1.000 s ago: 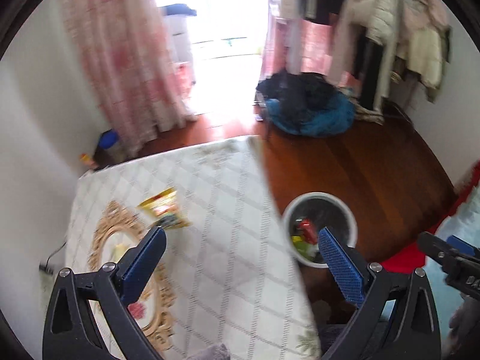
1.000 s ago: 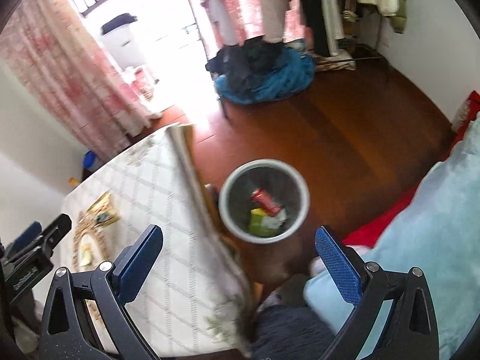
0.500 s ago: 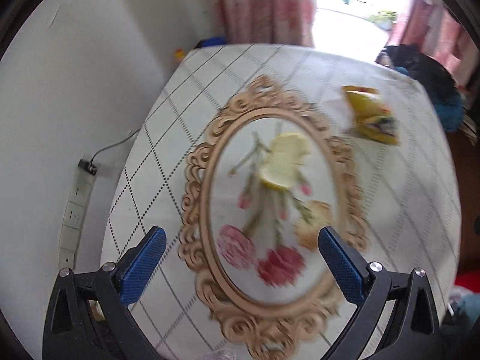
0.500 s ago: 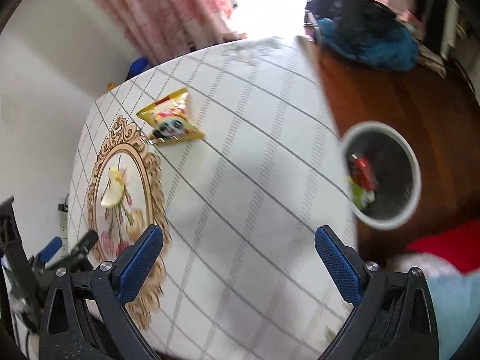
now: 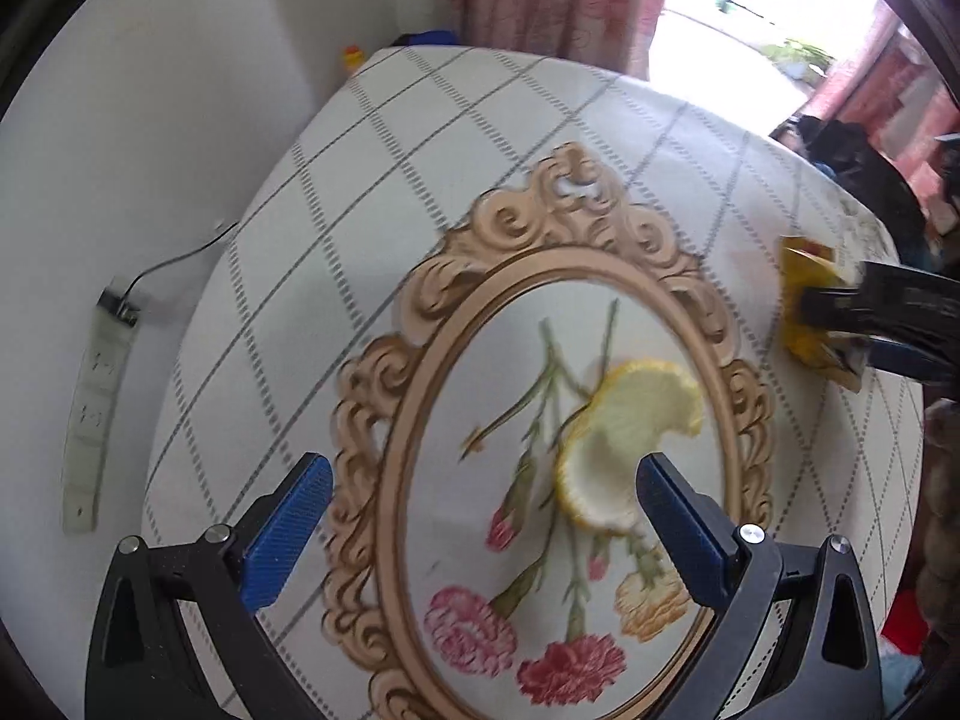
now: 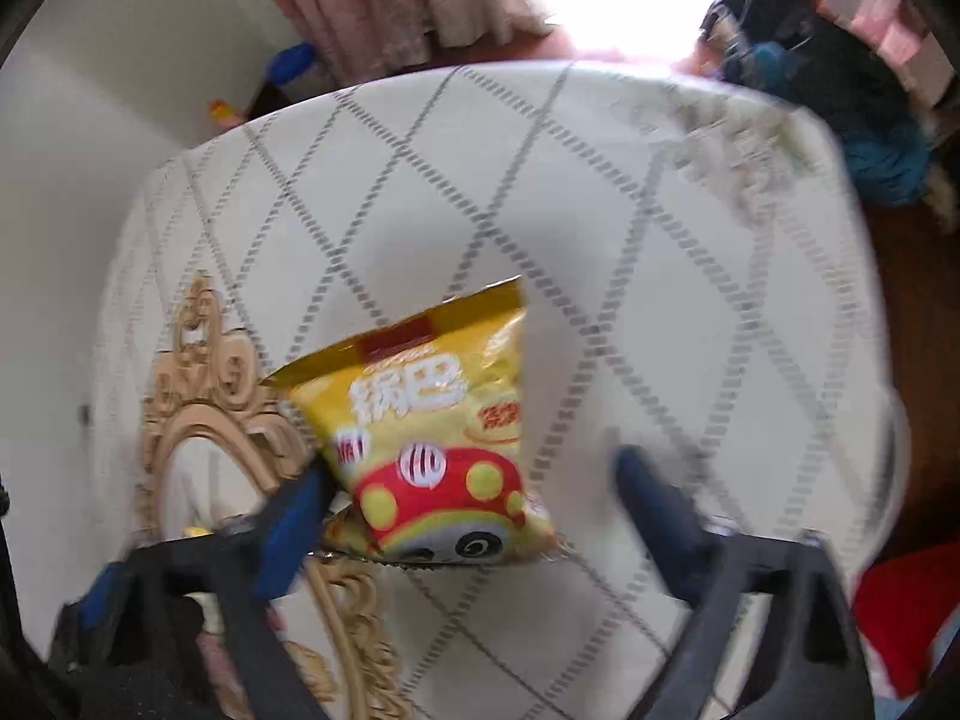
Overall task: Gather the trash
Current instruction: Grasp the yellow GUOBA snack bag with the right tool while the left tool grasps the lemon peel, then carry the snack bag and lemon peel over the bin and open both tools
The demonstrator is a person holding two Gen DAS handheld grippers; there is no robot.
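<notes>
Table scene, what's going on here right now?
A person is clearing trash off the table with two handheld grippers. The right gripper is open around a yellow snack bag, not yet closed on it. The left gripper is open over a lemon peel lying on the floral print. Both pieces are on the cloth.

glossy foil snack bag (image 6: 438, 438), matt printed tablecloth (image 6: 690, 312)

"锅巴" on yellow snack bag (image 6: 432, 420)

Yellow snack bag (image 6: 432, 432) and lemon peel (image 5: 624, 438) lie flat on tablecloth (image 5: 420, 138).
</notes>
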